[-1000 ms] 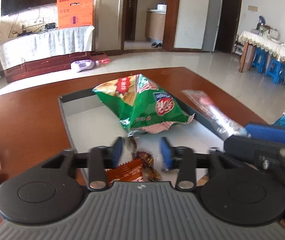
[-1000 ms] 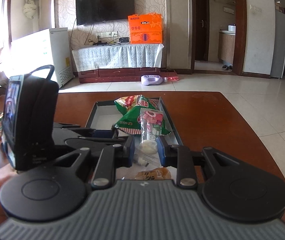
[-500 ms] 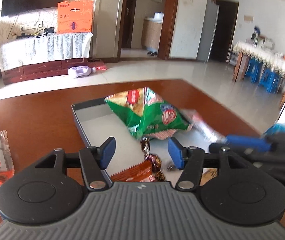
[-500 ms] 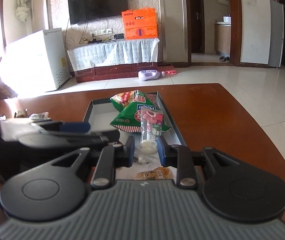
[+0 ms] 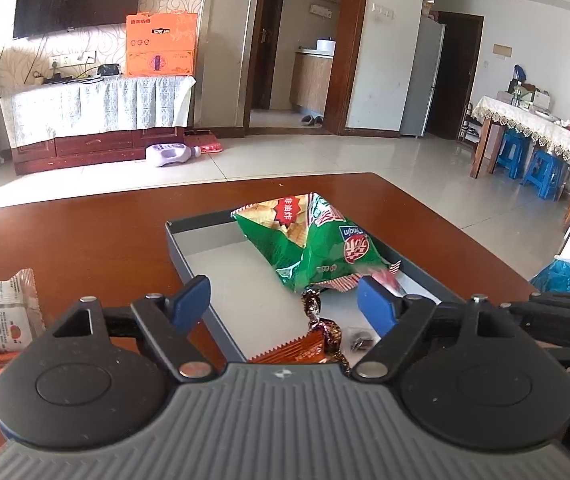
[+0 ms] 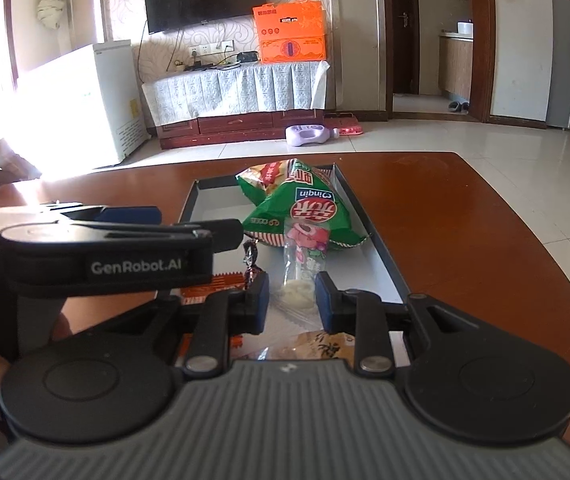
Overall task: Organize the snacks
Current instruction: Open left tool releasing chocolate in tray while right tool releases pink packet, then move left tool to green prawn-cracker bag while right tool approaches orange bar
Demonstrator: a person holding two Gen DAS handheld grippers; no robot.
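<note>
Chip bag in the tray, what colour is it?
Chip bag: mostly green, best in the left wrist view.

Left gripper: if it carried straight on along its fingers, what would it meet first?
Probably the brown-wrapped candy lying in the tray, just ahead between the open left gripper fingers; the green chip bag sits right behind it. Depth is hard to judge.

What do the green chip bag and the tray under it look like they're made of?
Green chip bag: glossy printed plastic film, likely; it crinkles and catches light. Tray: dark rim, matte pale floor, thin straight walls; cardboard or plastic, cannot tell.
</note>
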